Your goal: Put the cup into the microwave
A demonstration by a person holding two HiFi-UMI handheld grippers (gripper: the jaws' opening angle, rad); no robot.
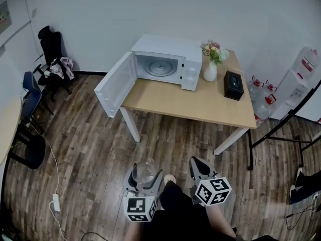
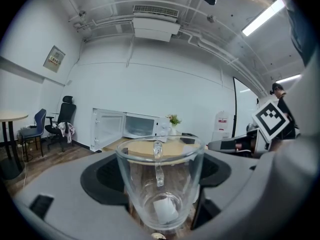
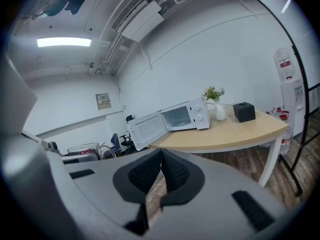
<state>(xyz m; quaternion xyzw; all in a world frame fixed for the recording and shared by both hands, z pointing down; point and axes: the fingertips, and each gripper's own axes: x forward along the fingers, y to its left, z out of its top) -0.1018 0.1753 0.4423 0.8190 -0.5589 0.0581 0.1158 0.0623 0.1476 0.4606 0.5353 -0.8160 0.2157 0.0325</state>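
Glass cup held in the left claw, well short of the open microwave

The microwave point(image 1: 165, 64) stood at the far left corner of the wooden table point(image 1: 200, 104), its door point(image 1: 116, 83) swung wide open to the left past the table edge, the turntable showing inside. To its right stood a white vase of flowers point(image 1: 210, 68), and further right a black box point(image 1: 233, 85). Water bottles point(image 1: 261, 93) sat on the floor beyond the table's right end, a black office chair point(image 1: 52, 56) by the far left wall, and a power strip point(image 1: 56, 202) on the wood floor point(image 1: 90, 149) at near left. The left gripper point(image 1: 144, 178) clasped the empty clear cup point(image 2: 160, 184) upright between its jaws, handle turned to the far side, well apart from the table. The right gripper point(image 3: 160, 154) was beside it, jaws pressed together on nothing.
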